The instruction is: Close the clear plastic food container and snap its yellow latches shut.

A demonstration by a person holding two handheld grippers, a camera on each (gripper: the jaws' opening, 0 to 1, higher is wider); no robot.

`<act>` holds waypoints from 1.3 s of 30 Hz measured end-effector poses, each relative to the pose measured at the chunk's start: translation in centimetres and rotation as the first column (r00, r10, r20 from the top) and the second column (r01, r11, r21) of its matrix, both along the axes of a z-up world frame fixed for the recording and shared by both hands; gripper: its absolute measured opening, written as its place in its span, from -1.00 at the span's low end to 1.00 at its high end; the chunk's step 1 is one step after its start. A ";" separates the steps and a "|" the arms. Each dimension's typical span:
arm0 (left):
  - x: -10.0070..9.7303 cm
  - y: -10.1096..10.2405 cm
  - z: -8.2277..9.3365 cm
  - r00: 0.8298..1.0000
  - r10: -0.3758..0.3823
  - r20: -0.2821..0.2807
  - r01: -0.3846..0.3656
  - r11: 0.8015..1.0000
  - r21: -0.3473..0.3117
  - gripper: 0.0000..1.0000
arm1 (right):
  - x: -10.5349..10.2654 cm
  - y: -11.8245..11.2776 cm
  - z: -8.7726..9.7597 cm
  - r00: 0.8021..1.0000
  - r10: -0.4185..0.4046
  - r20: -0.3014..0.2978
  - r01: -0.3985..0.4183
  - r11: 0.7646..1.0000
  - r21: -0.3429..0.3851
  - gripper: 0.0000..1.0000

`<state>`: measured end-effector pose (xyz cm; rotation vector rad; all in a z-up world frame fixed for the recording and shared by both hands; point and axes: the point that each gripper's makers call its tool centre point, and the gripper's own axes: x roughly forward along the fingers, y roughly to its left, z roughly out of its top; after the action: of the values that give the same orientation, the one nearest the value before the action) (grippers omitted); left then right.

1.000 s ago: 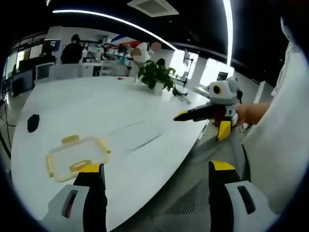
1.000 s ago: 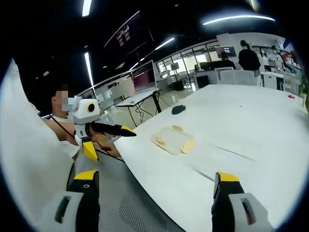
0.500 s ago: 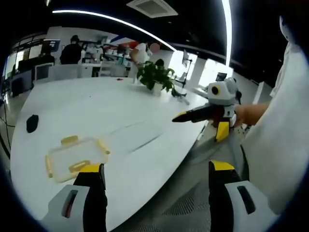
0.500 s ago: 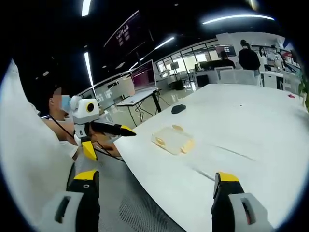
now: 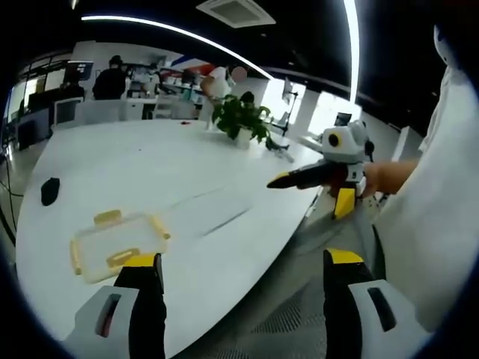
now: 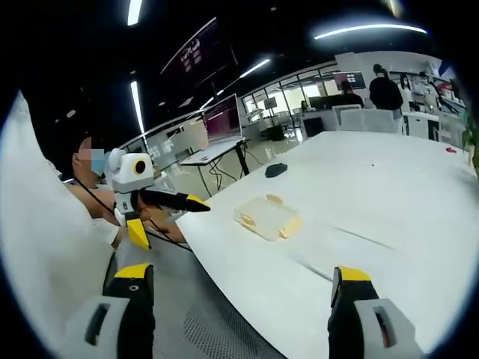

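Clear plastic with yellow latches, the container (image 5: pixel 116 248) lay on the white table (image 5: pixel 187 172) just beyond my left claw (image 5: pixel 243 299), whose jaws stood apart and empty; my right claw (image 5: pixel 318 176) hung off the table's edge, well apart from the container. In the right gripper view the container (image 6: pixel 268 218) sat near that edge, my right claw (image 6: pixel 239 307) spread wide. I judged the approach unstarted: next, reach in and press the lid. Nothing had shifted from the earlier frames.

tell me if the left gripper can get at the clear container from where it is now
Probably yes: the left gripper is open, off the table edge, and the clear container lies just ahead of its left jaw on the white table, with nothing between.
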<state>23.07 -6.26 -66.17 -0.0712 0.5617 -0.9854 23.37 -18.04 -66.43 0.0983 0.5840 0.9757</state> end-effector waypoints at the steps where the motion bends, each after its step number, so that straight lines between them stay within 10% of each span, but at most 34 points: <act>1: 0.0 0.0 0.0 1.000 0.000 -0.002 0.000 1.000 -0.004 0.75 | 0.0 0.0 0.0 1.000 0.000 -0.001 0.000 1.000 0.001 0.99; 39: 0.2 0.1 0.2 1.000 0.009 0.000 -0.009 1.000 -0.012 0.72 | -0.1 0.4 0.4 0.998 0.022 0.053 -0.021 1.000 -0.013 0.99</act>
<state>23.23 -6.20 -65.96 -0.0842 0.5556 -0.9800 23.31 -17.63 -66.04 0.0554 0.5430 0.9930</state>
